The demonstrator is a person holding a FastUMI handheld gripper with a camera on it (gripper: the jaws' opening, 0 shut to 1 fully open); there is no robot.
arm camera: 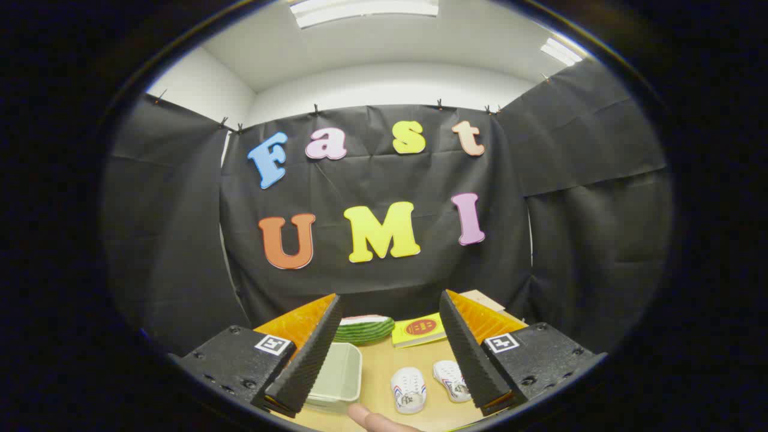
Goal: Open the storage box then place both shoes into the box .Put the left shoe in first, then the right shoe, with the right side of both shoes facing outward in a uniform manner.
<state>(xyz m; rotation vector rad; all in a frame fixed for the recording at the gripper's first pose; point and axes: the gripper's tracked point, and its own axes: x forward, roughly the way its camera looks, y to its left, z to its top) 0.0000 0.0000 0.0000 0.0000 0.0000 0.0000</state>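
My gripper [390, 351] is open, held high above the wooden table [378, 375] with nothing between its fingers. Down between the fingers lie two small white shoes, one [408, 390] near the middle and one [451, 380] partly behind the right finger [471, 354]. The pale green storage box [337, 378] sits left of the shoes, next to the left finger [309, 360], with its lid on.
A fingertip of a person's hand [369, 418] shows at the table's near edge, close to the box. A green striped watermelon-slice object [363, 329] and a yellow booklet [419, 330] lie at the back of the table, against the black cloth wall.
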